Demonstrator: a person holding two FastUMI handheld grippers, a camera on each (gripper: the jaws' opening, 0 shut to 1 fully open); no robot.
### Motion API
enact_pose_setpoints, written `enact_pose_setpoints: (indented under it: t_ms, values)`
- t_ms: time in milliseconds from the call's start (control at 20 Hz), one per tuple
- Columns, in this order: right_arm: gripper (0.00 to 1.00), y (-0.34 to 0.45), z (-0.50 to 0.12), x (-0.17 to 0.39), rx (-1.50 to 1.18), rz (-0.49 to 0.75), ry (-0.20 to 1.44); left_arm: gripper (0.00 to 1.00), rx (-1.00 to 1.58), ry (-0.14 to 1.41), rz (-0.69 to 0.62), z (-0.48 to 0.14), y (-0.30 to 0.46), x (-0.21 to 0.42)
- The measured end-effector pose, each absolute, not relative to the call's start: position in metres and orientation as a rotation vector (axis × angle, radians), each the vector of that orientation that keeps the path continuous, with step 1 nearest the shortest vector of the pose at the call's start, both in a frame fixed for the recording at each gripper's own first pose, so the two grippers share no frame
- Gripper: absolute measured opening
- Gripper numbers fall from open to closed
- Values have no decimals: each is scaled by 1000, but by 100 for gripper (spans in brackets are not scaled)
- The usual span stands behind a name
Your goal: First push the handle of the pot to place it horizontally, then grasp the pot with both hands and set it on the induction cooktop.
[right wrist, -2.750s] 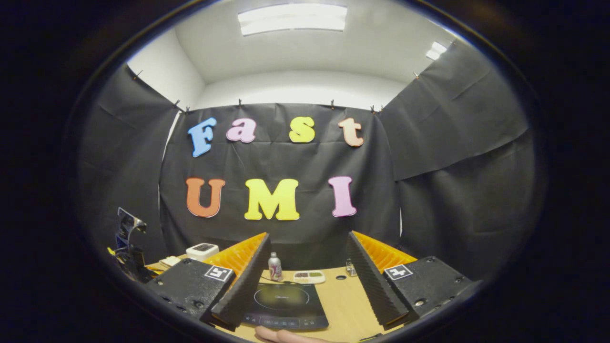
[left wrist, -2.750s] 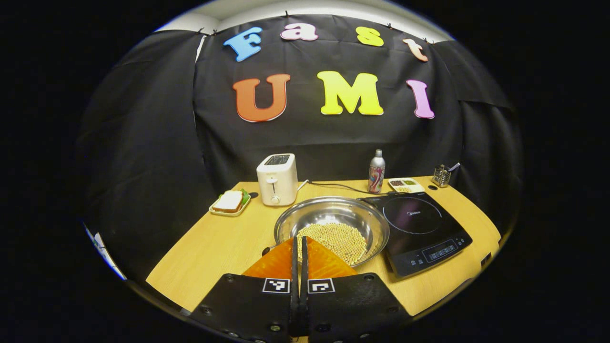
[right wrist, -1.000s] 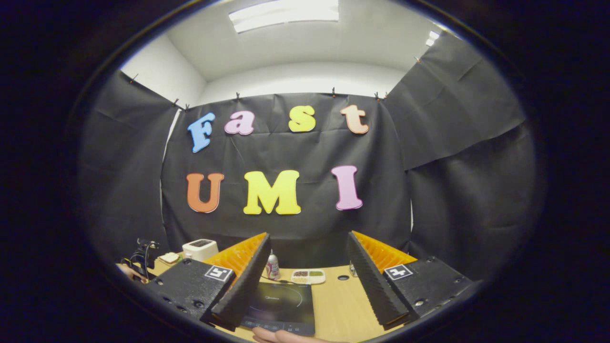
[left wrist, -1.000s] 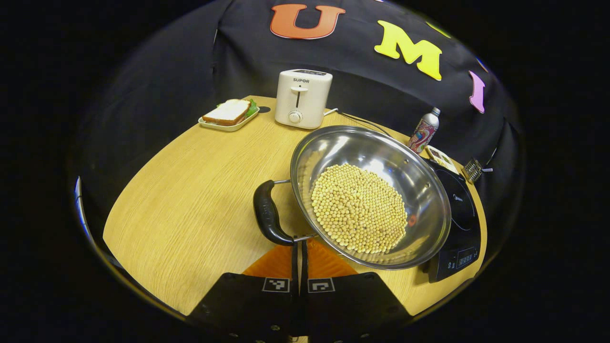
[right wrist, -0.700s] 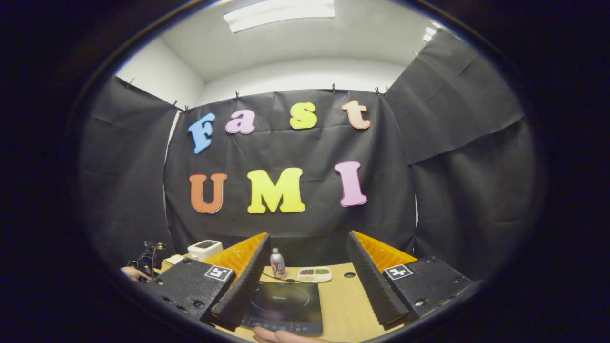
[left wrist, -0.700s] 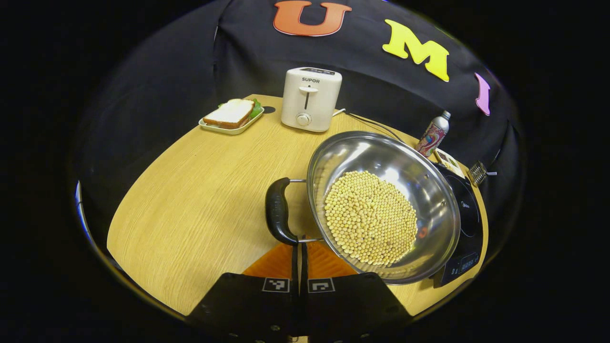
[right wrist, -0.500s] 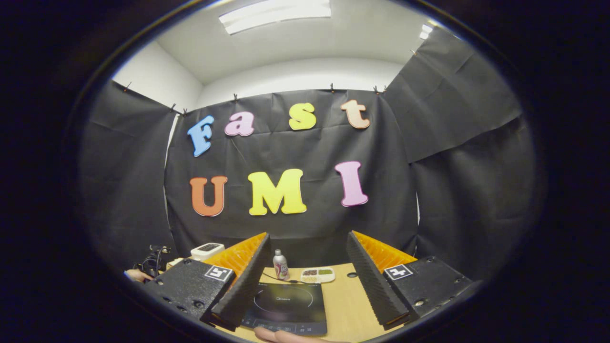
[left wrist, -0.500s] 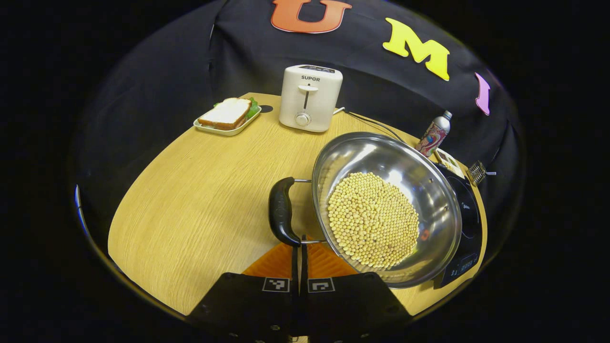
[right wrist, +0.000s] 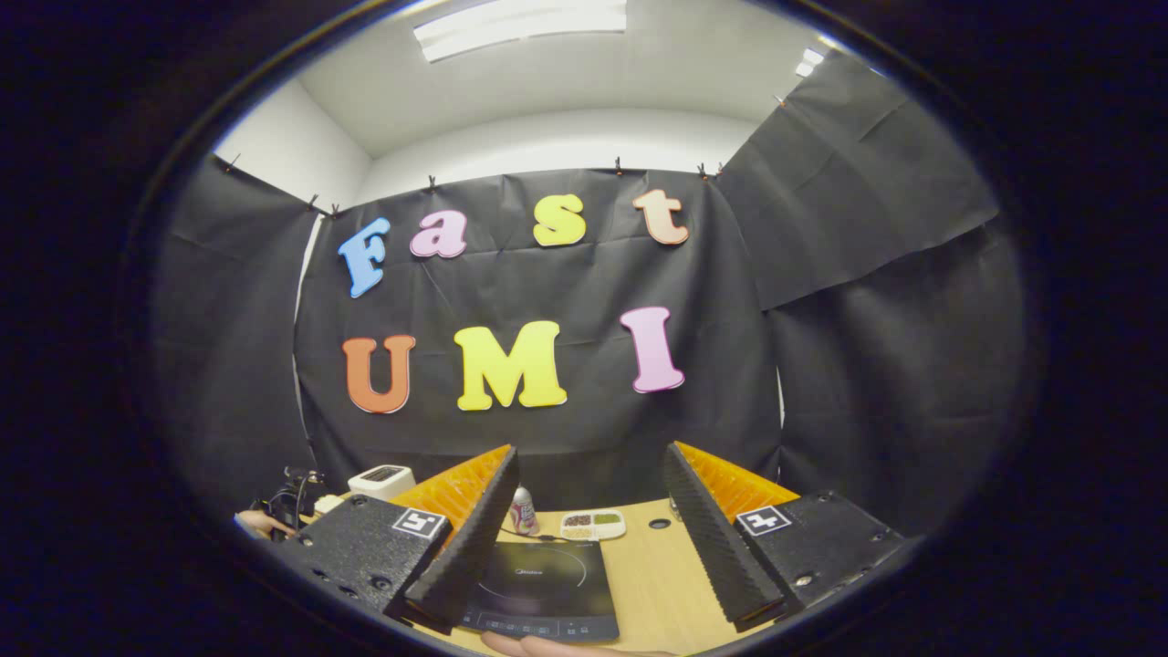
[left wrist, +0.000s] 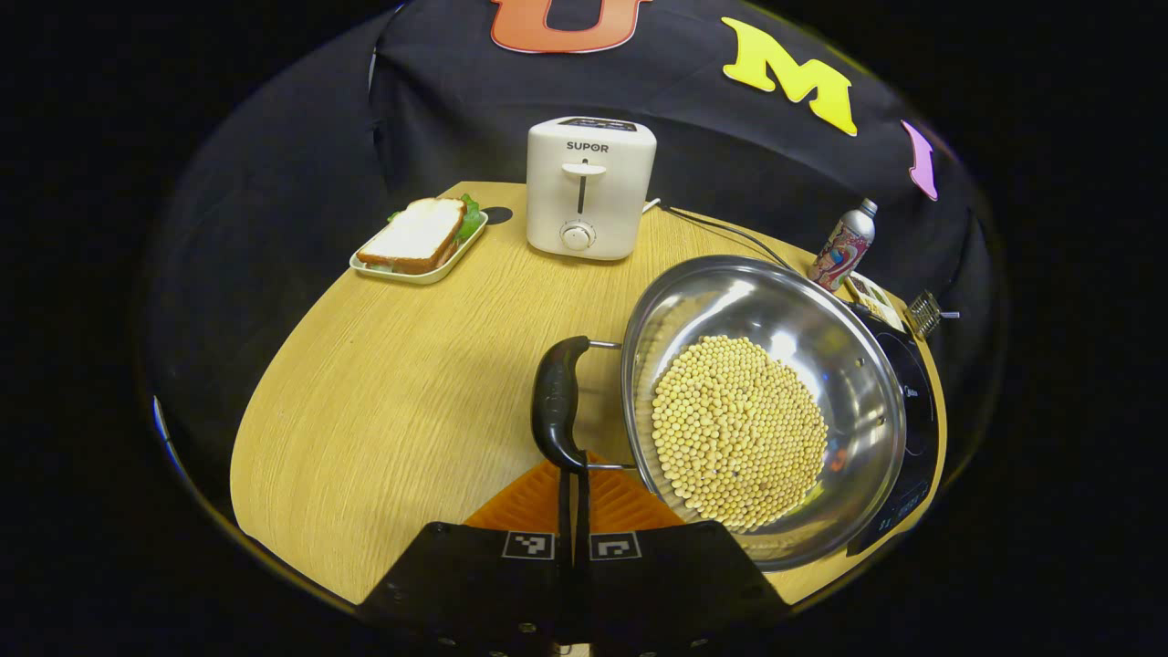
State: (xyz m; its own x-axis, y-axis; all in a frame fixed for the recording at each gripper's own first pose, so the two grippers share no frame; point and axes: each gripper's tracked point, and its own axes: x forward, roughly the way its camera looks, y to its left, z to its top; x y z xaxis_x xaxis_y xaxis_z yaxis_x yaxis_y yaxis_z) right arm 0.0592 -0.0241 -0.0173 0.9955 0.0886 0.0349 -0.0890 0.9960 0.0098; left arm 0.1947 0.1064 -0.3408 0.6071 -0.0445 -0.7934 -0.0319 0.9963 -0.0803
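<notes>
In the left gripper view a steel pot (left wrist: 730,301) holding soybeans (left wrist: 739,429) sits on the wooden table (left wrist: 392,392). Its black side handle (left wrist: 556,401) stands to the pot's left. My left gripper (left wrist: 574,473) is shut, its tips against the near end of that handle. The black induction cooktop (left wrist: 915,401) lies just right of the pot and is mostly hidden behind it. My right gripper (right wrist: 589,453) is open and held above the table, with the cooktop (right wrist: 538,589) low between its fingers.
A white toaster (left wrist: 590,187) and a sandwich tray (left wrist: 415,242) stand at the back left. A bottle (left wrist: 844,246), a seasoning dish (left wrist: 876,301) and a utensil rack (left wrist: 926,313) sit behind the cooktop. A hand (right wrist: 547,646) shows at the bottom edge.
My shut left gripper has stayed against the handle's near end while the pot and handle shifted right and turned. The right gripper stayed open, its view drifting slightly.
</notes>
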Motion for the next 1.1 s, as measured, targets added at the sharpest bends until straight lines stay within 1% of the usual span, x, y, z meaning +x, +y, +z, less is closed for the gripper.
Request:
enact_pose_setpoints:
  t_ms: [200, 250, 300, 350, 400, 450, 500, 550, 600, 650, 750, 800, 850, 900, 950, 1000, 1050, 1100]
  values:
    - [96, -17, -12, 59, 13, 91, -53, 0, -69, 921, -3, -341, 111, 208]
    - [96, -16, -14, 60, 12, 90, -54, 11, -58, 921, 1, -341, 112, 211]
    - [96, -16, -15, 61, 10, 86, -52, 0, -51, 922, 3, -341, 114, 213]
    - [96, -15, -17, 61, 7, 84, -48, 0, -50, 922, 2, -341, 114, 215]
    - [96, -14, -17, 61, 6, 84, -44, 10, -53, 921, 2, -340, 114, 216]
    - [96, -12, -17, 62, 5, 85, -41, 10, -56, 922, 2, -341, 115, 216]
    - [96, -10, -17, 63, 6, 87, -40, 0, -57, 920, 2, -341, 115, 216]
    - [96, -9, -18, 63, 5, 87, -38, 0, -60, 920, 3, -340, 118, 216]
    - [96, -7, -20, 63, 2, 87, -35, 10, -62, 913, 8, -337, 120, 215]
    - [96, -4, -21, 64, -2, 87, -33, 0, -71, 909, 10, -335, 122, 214]
    - [96, 2, -26, 68, -16, 86, -22, 0, -85, 899, 3, -329, 119, 210]
    - [96, 6, -30, 69, -23, 88, -14, 10, -88, 891, 1, -327, 120, 208]
    - [100, 11, -35, 70, -30, 93, -3, 0, -85, 881, 0, -323, 120, 206]
    - [96, 16, -39, 72, -35, 98, 10, 1, -68, 869, 8, -319, 123, 207]
    - [96, 21, -45, 75, -39, 103, 22, 17, -47, 845, 11, -314, 126, 205]
    - [96, 25, -50, 77, -45, 106, 34, 20, -34, 813, 6, -307, 127, 205]
    - [96, 30, -54, 79, -52, 110, 45, 30, -32, 790, 9, -301, 129, 204]
    - [96, 35, -58, 81, -58, 115, 57, 45, -36, 764, 24, -295, 133, 203]
